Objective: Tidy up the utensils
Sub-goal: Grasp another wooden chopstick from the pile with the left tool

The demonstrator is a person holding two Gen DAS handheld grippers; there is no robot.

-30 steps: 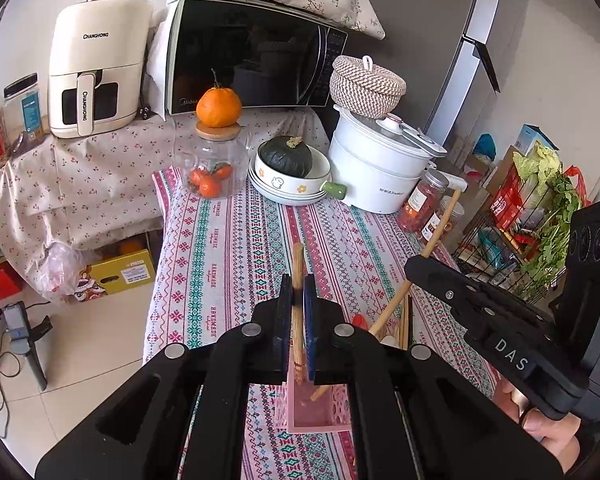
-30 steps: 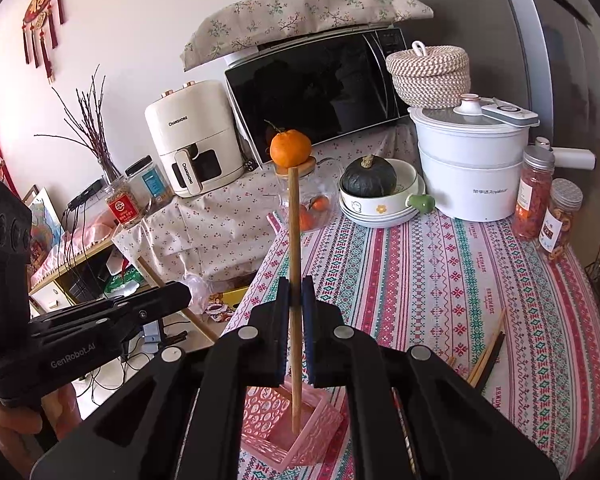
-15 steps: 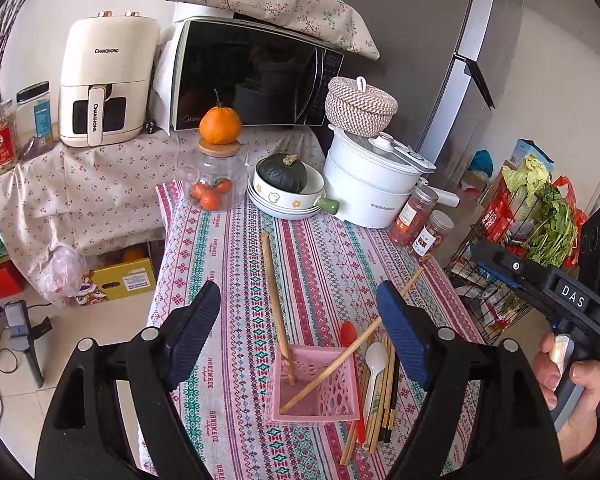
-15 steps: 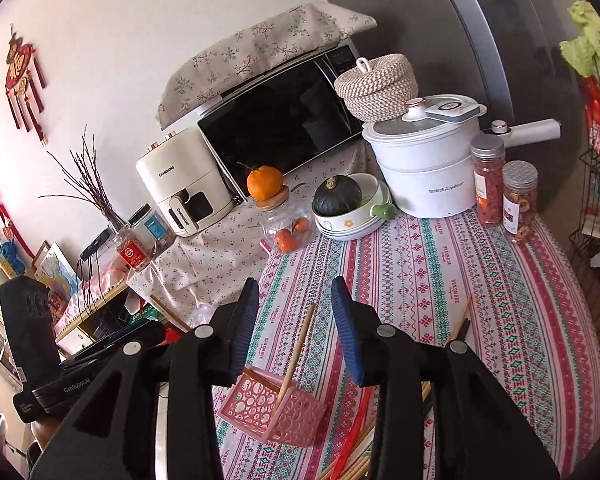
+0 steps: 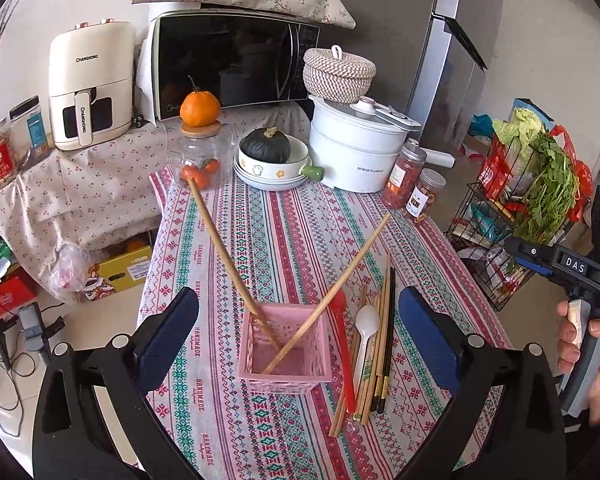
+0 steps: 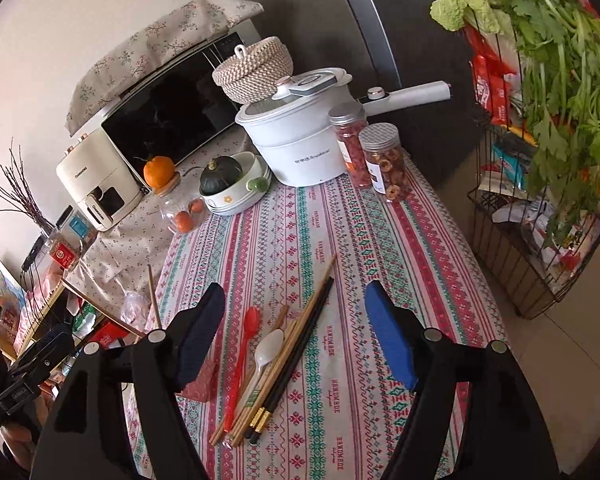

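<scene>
Two chopsticks (image 5: 228, 256) stand in the pink basket (image 5: 284, 376). The spoons (image 6: 266, 354) and other sticks lie on the surface (image 6: 340, 240) beside it, not put away. Both claws, left (image 5: 298, 328) and right (image 6: 294, 332), are spread wide and hold nothing.

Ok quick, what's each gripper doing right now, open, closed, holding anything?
Left gripper: open, holding nothing, above the pink basket.
Right gripper: open, holding nothing.

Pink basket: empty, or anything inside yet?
Not empty. The pink basket holds two wooden chopsticks, leaning crossed; the other utensils lie beside it.
</scene>
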